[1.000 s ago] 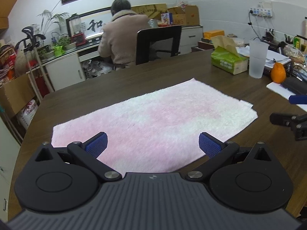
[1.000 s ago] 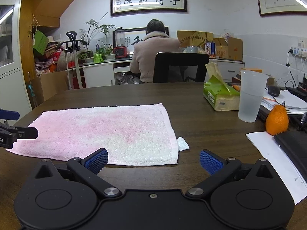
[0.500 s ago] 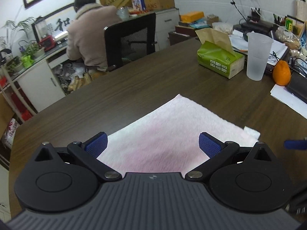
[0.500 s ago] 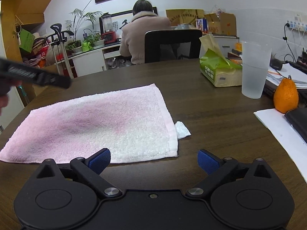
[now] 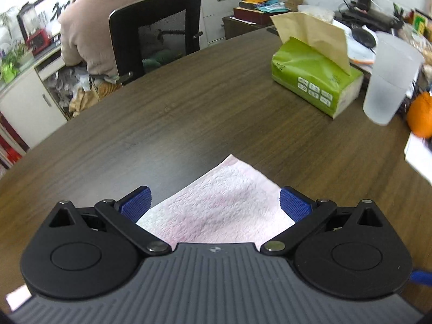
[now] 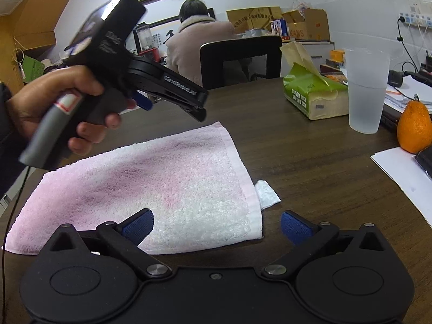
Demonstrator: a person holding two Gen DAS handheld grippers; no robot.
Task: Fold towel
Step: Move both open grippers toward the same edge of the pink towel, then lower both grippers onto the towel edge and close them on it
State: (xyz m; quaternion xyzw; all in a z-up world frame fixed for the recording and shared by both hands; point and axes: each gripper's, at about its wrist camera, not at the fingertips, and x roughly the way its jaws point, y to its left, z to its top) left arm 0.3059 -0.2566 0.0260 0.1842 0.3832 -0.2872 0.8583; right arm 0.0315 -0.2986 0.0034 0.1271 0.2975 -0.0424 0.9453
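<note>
- Between the wide-spread jaws of the left gripper (image 5: 214, 201) sits the far right corner of the pink towel (image 6: 151, 183); a second ago that same view took in the whole towel from its left end.
- So the left gripper has swung across and forward over the cloth, and in the right view it hangs above the towel's far edge, jaws pointing at that corner, gripping nothing.
- Just ahead of the right gripper (image 6: 216, 222), whose jaws are also wide and empty, lies the near right corner, a little left of centre; it has crept closer.
- Flat on the table (image 6: 310, 162) the towel lies, no fold made yet.
- Both right-hand corners look lined up for pinching, likely to carry that end over leftward.
</note>
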